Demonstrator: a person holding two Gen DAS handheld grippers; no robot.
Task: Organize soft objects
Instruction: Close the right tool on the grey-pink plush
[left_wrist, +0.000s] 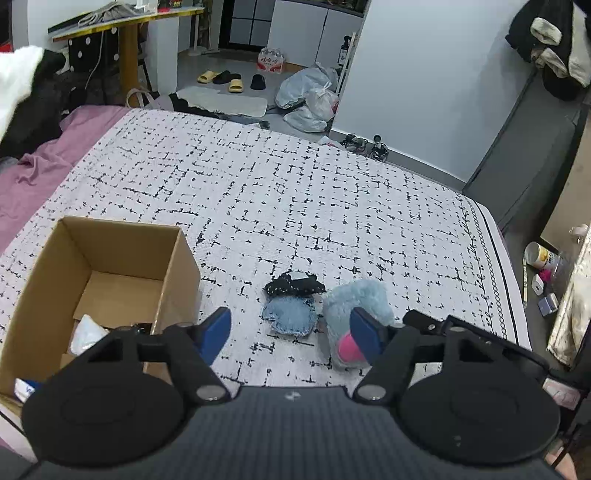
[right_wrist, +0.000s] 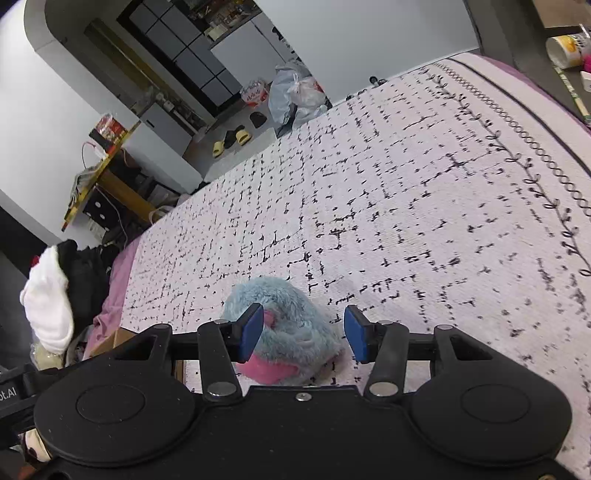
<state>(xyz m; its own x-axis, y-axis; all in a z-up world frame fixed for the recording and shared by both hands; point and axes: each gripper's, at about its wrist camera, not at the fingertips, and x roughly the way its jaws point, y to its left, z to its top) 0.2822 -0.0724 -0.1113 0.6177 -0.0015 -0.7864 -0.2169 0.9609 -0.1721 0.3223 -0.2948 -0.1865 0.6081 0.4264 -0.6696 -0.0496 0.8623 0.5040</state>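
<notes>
I hold a tool in each hand over a bed covered by a white spread with a broken black grid pattern.

My left tool points down at the spread, its blue pads partly open with nothing between them but bare cover. Just ahead of its tips lies a small denim piece, and touching the far edge of that is a black piece with white dots. At the right pad sits a fluffy light-blue plush with a pink part; that pad overlaps it in view, and I cannot tell whether they touch. To the left of this tool stands an open cardboard box, with something white lying in its bottom.

My right tool is lower and tilted, its pads also partly open. The same plush lies on the spread between them, nearer the left pad, which seems to meet the fur, while a gap of cover shows beside the right pad. It is not gripped.

Beyond the bed's far edge are slippers and plastic bags on the floor.
</notes>
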